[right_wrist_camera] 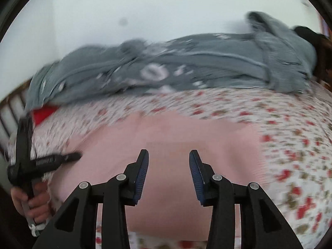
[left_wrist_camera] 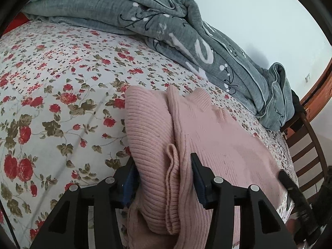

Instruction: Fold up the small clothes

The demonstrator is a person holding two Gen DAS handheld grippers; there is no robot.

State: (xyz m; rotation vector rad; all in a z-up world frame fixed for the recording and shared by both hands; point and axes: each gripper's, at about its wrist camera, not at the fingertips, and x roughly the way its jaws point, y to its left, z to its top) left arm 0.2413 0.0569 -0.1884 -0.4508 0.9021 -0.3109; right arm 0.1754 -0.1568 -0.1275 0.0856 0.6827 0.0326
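In the left wrist view, the pink ribbed knit sweater (left_wrist_camera: 207, 132) lies on the bed with the red-flowered white sheet (left_wrist_camera: 51, 83), in front of the rumpled grey quilt (left_wrist_camera: 186, 33). One side appears already turned over the body, so the fold looks partly done. The left gripper (left_wrist_camera: 164, 178) pinches that bunched pink fold between its pads.

In the blurred right wrist view, the right gripper (right_wrist_camera: 169, 174) hangs spread and empty just above the sweater's flat pink panel.

White lettering on grey quilt (left_wrist_camera: 186, 41), can't read it.
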